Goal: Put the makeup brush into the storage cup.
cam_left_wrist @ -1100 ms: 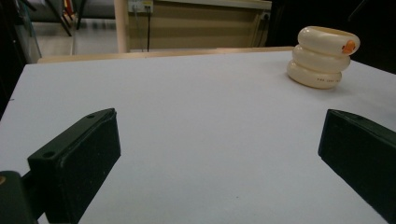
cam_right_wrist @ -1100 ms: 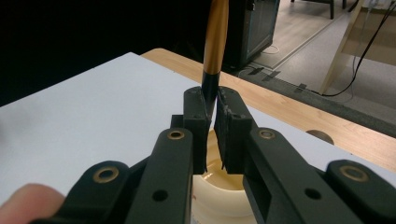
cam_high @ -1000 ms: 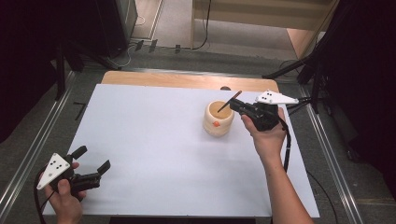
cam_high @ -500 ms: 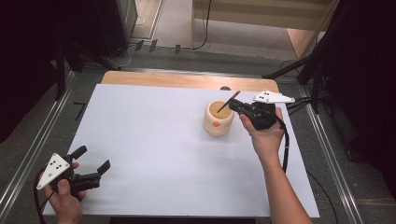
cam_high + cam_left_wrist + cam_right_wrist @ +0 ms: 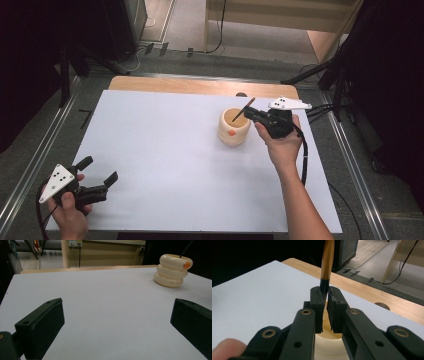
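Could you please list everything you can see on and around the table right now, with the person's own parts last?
Cream ribbed holder made of three stacked rings: one, cream with a small orange spot, right of centre toward the far side of the white sheet.
Thin stick, black with a copper-brown end: one, clamped in the right gripper, over the holder's mouth.
White sheet: one, covering most of the table.
Wooden tabletop: one, light brown, bare along the far edge.
Left gripper: black, jaws wide apart, near left corner, held in left hand.
Right gripper: black, beside the holder, held in right hand.
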### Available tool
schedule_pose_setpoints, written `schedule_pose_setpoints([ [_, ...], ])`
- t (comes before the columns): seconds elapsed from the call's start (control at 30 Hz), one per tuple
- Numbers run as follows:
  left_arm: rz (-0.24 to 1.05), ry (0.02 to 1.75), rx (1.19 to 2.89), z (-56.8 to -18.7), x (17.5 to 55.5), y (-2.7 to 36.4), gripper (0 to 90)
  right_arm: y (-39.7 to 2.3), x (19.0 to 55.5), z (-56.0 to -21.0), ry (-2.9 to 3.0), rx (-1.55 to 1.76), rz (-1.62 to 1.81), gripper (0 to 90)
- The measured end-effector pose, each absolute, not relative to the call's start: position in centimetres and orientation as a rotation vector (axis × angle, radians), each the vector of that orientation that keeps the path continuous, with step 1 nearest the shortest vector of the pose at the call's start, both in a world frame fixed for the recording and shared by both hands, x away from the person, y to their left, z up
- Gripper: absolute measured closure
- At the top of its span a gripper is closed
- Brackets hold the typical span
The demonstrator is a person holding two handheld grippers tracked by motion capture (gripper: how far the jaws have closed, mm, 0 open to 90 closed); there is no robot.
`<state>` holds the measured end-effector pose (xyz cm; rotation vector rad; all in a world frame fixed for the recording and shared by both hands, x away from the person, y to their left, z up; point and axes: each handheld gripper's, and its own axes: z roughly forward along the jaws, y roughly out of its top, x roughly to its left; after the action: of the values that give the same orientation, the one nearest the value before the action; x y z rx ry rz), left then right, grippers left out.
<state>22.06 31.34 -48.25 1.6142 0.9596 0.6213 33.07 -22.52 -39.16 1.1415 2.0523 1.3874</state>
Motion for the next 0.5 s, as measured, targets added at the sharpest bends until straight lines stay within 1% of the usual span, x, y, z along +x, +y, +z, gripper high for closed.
schedule_pose_setpoints([
  [0.5,0.620,0.960,1.610,-48.25,22.07,31.43,0.0,-22.01,33.70,-40.01,2.078,1.157,1.355,84.3],
])
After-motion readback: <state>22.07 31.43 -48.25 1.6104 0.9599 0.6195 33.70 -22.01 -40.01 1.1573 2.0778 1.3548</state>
